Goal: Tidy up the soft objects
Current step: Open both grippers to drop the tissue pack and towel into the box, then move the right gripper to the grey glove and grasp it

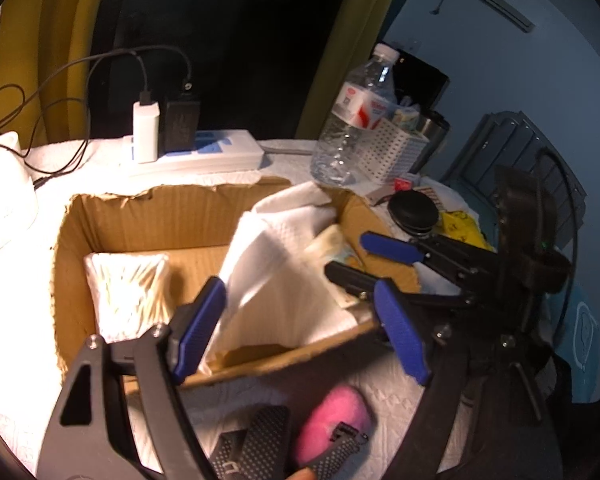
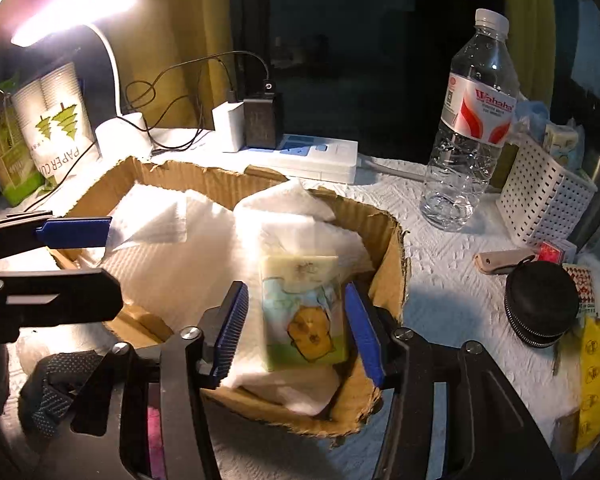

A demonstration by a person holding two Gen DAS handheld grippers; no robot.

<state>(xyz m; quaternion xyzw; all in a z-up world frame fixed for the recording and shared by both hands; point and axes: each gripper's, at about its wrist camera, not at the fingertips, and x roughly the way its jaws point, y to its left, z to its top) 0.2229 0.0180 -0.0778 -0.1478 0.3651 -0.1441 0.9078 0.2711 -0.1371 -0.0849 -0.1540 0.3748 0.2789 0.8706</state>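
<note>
Blue-padded fingers of the left gripper [image 1: 300,328] fill the bottom of the left wrist view, jaws standing apart with a white paper towel [image 1: 276,280] between them; the pad at 8 o'clock lies against the sheet's blurred edge while the pad at 4 o'clock stands clear of it, so nothing is pinched. Below them, at 6 o'clock, a pink fuzzy object [image 1: 332,416] rests on the white table covering [image 1: 384,404] beside dark dotted fabric [image 1: 256,436]. Beyond the fingers sits a torn cardboard box [image 1: 156,216]; a packet of cotton swabs [image 1: 128,296] lies in its 9 o'clock half and the towel fills the 3 o'clock half. The right gripper [image 2: 296,328] reaches into the same box from 3 o'clock. Seen from the right wrist, its jaws are parted around a small tissue pack [image 2: 304,312] printed with a cartoon, which stands on paper towels inside the box's near corner; a sliver of gap shows beside each pad, so the pack sits between them unclamped. At 12 o'clock of the box a power strip [image 2: 320,156] carries a white charger [image 2: 228,128] and a black adapter [image 2: 260,120]. A water bottle [image 2: 472,128] stands at 2 o'clock, a white perforated basket [image 2: 544,200] just beside it, and a round black zip case [image 2: 540,304] at 3 o'clock.
</note>
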